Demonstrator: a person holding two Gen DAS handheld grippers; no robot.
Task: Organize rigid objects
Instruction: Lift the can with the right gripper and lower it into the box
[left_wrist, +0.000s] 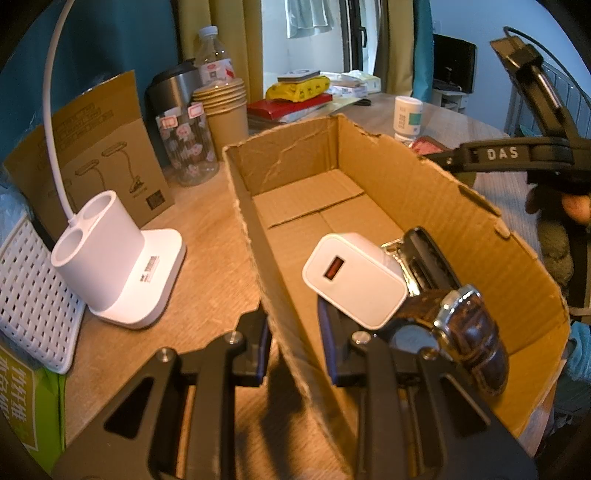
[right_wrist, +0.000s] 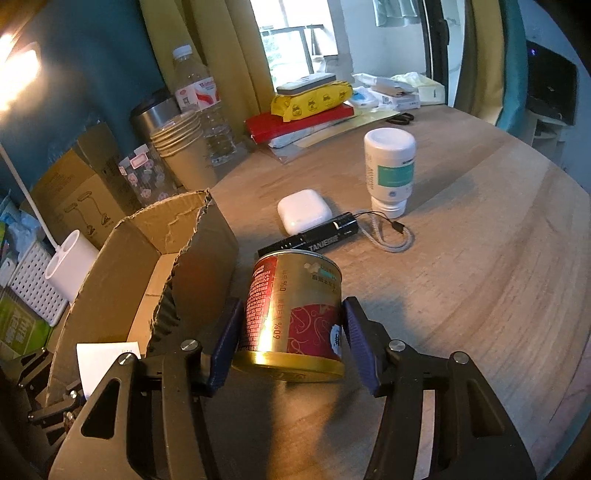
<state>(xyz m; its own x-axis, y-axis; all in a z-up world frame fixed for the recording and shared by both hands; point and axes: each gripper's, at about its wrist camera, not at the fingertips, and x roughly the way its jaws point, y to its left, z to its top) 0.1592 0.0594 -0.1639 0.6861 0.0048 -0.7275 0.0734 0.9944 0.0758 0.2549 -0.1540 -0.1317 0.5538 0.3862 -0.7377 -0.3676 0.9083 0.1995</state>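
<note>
Left gripper (left_wrist: 293, 354), jaws narrow, clamps the near wall of the cardboard box (left_wrist: 424, 184), which holds a white charger (left_wrist: 354, 280), a brown-strapped watch (left_wrist: 469, 332) and a black device (left_wrist: 432, 258). Right gripper (right_wrist: 291, 343) stands about half open astride a gold-and-red can (right_wrist: 295, 314) printed "60%" and "0%"; whether the pads touch is unclear. Behind the can lie a black flashlight (right_wrist: 310, 240) marked "TANJE…", a white earbud case (right_wrist: 304, 216) and a white bottle (right_wrist: 389, 166). The right gripper's arm reads "DAS".
</note>
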